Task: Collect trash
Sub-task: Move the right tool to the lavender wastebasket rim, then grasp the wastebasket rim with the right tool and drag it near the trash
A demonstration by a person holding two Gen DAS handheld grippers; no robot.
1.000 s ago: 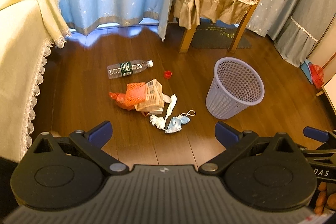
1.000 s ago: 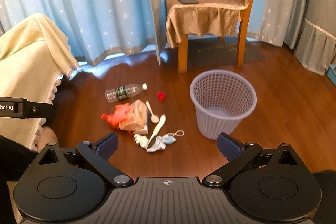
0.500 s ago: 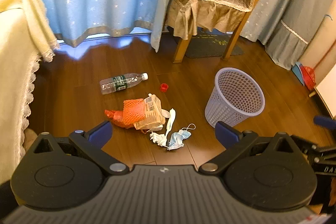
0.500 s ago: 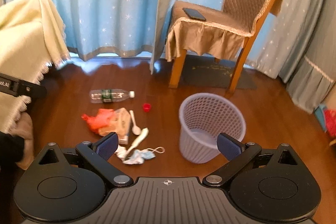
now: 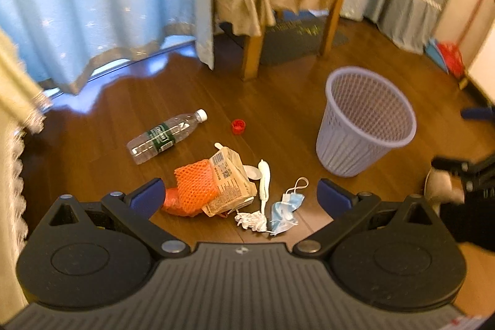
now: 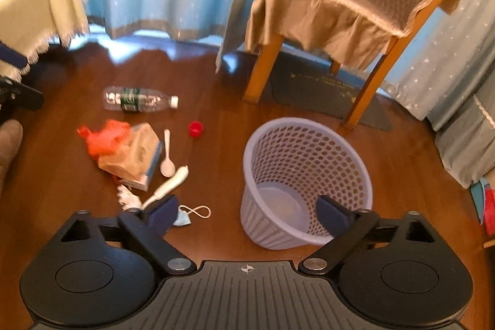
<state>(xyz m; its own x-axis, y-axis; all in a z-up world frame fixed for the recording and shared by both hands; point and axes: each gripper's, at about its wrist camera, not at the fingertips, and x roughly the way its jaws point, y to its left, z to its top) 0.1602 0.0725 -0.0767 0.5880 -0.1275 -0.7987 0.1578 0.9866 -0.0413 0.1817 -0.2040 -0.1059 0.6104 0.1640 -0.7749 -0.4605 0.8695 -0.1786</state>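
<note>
Trash pile on the floor just ahead of both grippers, nothing gripped.

We see the trash on the wood floor [image 5: 92, 144]: orange mesh bag [image 5: 195, 186] touching a crumpled brown paper package [image 5: 230, 181], white plastic spoon [image 6: 167, 158] and white tube-shaped piece [image 5: 264, 184] just beside them, crumpled tissue [image 5: 250, 220] and blue face mask [image 5: 286, 206] nearest the camera. Clear water bottle [image 5: 164, 136] and red cap [image 5: 238, 126] lie apart, farther out. Lavender mesh bin [image 5: 365, 122] stands upright to the right of the pile, near the chair [image 6: 334, 11]. Left gripper [image 5: 239, 197] hangs over the pile, jaws wide apart, nothing clamped. Right gripper [image 6: 246, 214] has jaws spread but closing, nothing between the pads; its left finger overlaps the mask in view, the bin sits behind its right finger.
</note>
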